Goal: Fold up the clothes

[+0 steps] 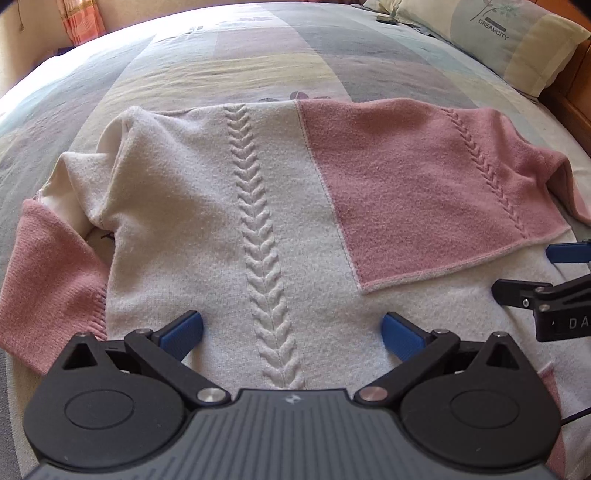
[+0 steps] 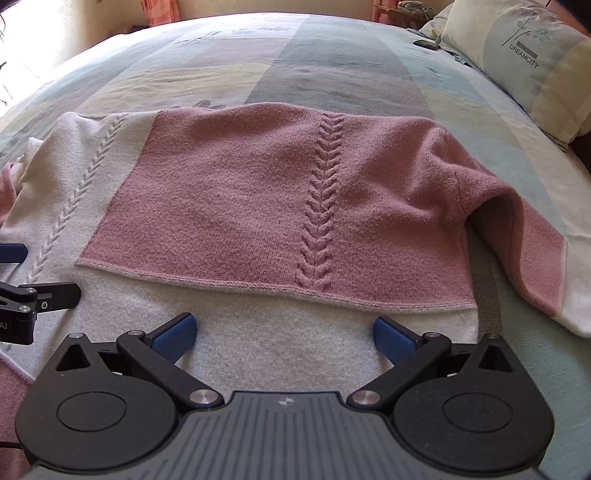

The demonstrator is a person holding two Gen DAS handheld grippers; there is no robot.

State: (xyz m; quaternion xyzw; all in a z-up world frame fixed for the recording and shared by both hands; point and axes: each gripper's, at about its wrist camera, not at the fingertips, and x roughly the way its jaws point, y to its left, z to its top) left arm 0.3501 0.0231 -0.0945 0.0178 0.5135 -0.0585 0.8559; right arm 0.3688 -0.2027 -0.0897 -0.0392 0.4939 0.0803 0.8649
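A pink and white knit sweater (image 1: pixel 207 206) lies spread flat on the bed, with braided cable lines down its panels. Its pink panel (image 2: pixel 229 206) fills the middle of the right wrist view, and a pink-and-white sleeve (image 2: pixel 535 243) trails off to the right. A pink-cuffed sleeve (image 1: pixel 48 266) bends down at the left. My left gripper (image 1: pixel 293 330) hovers open over the white lower part, astride the white cable. My right gripper (image 2: pixel 284 332) is open just below the pink panel's hem, nothing between its blue pads. Each gripper shows at the other view's edge.
The sweater rests on a bedspread (image 1: pixel 258 59) of pale striped patches. A pillow (image 1: pixel 517 33) printed DREAMCITY lies at the far right near a wooden bed frame (image 1: pixel 576 92). A small dark object (image 2: pixel 424 43) sits beside the pillow. An orange curtain (image 1: pixel 79 22) hangs behind.
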